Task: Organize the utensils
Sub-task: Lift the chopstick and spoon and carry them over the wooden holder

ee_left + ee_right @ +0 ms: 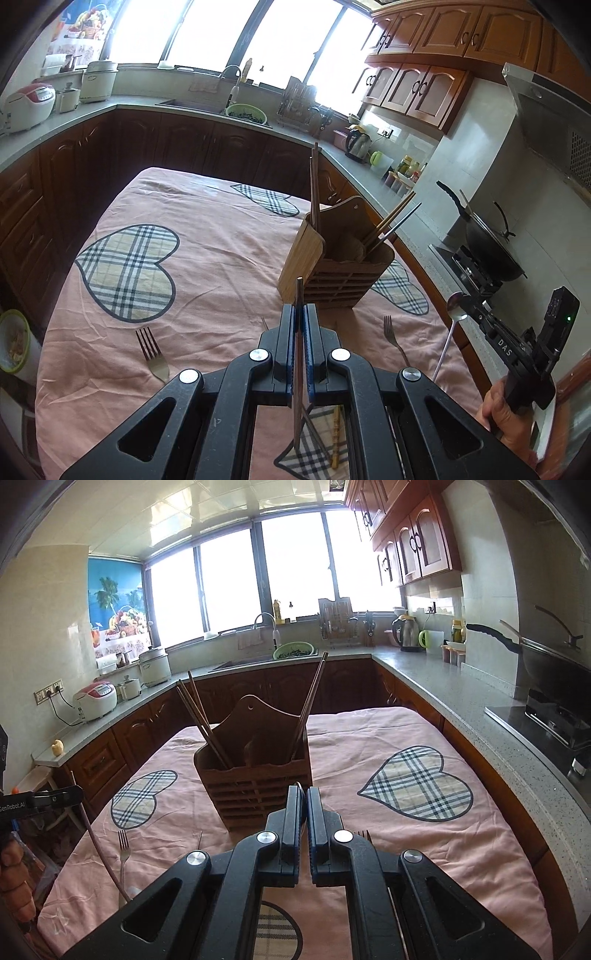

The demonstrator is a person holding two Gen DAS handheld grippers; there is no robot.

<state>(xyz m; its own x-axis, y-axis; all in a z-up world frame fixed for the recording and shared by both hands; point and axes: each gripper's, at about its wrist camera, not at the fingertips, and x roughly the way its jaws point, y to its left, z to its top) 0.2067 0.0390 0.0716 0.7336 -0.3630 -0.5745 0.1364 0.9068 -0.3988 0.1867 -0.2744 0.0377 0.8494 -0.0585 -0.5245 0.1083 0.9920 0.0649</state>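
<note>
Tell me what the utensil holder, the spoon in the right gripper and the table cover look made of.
Utensil holder: looks like bamboo or light wood, matte, with visible grain and slatted front.
Spoon, clamped in the right gripper: likely stainless steel; its bowl is shiny and reflective.
Table cover: soft woven fabric, pink with plaid heart patches, wrinkled.

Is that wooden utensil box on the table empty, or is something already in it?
Not empty. The wooden holder stands upright on the pink tablecloth, with chopsticks leaning out of one side and more chopsticks out of the other.
</note>
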